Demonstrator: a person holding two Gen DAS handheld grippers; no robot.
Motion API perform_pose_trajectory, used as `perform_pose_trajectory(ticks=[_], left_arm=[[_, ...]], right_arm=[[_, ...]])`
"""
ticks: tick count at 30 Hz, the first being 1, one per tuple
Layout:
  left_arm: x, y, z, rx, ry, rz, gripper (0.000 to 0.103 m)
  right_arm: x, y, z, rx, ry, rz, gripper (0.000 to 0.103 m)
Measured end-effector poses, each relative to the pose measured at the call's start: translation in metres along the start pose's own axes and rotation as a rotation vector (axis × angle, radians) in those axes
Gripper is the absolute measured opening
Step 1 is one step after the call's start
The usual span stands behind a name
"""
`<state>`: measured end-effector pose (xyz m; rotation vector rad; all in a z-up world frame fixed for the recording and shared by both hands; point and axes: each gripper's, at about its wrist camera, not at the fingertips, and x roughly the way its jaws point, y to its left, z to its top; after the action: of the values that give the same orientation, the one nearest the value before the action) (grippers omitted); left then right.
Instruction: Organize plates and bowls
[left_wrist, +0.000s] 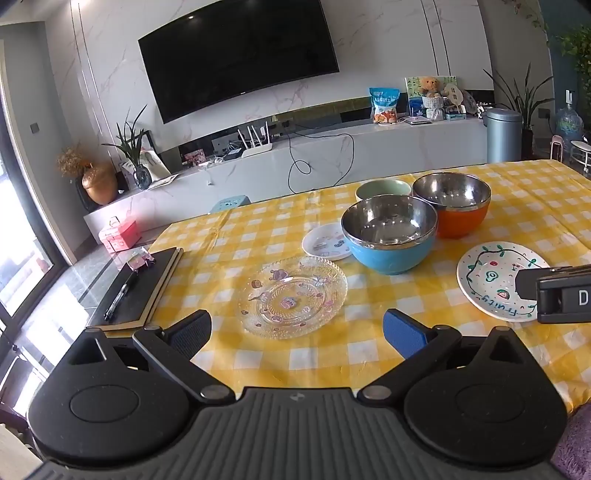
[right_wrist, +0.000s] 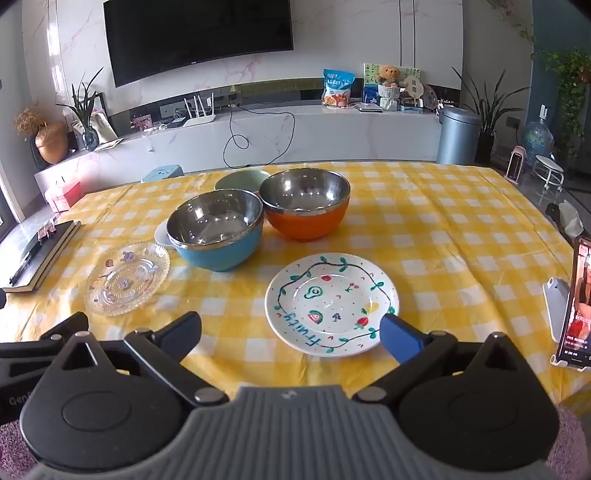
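On the yellow checked tablecloth stand a blue bowl (left_wrist: 388, 238) (right_wrist: 218, 236), an orange bowl (left_wrist: 452, 205) (right_wrist: 306, 208) and a pale green bowl (left_wrist: 382, 189) (right_wrist: 240, 181) behind them. A clear glass plate (left_wrist: 293, 297) (right_wrist: 127, 282) lies in front of my left gripper (left_wrist: 297, 330), which is open and empty. A small white plate (left_wrist: 325, 242) lies partly behind the blue bowl. A white fruit-painted plate (left_wrist: 495, 282) (right_wrist: 332, 304) lies just ahead of my right gripper (right_wrist: 291, 332), open and empty.
A black notebook with a pen (left_wrist: 142, 288) (right_wrist: 40, 254) lies at the table's left edge. A phone on a stand (right_wrist: 574, 306) is at the right edge. The right gripper's side shows in the left wrist view (left_wrist: 557, 293).
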<state>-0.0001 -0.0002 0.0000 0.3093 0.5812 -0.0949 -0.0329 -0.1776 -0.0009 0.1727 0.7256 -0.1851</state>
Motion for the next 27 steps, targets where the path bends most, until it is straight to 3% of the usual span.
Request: perform_pose_trajectory(ticks=[27], left_arm=[[0.0038,0.0009,-0.0040,-0.012,0.013,-0.010,0.103]], right_arm=[[0.0014,0.0043,-0.0007,-0.011,0.011,-0.007,0.101]])
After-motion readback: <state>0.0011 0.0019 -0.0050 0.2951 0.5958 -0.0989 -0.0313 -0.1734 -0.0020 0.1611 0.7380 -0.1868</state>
